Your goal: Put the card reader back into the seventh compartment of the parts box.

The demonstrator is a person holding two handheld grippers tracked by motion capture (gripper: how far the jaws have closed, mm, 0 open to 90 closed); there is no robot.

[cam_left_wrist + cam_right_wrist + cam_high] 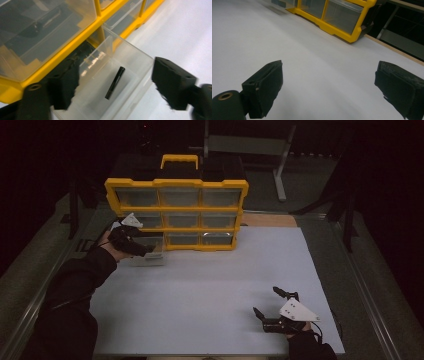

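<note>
With the rod (115, 82) lying in the drawer (130, 50) below the wide-open left gripper (113, 85), only closing remains; right gripper (329, 90) idles open.

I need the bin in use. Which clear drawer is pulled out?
The bottom-left drawer under the left gripper; it holds a black rod. The others sit flush.
</note>
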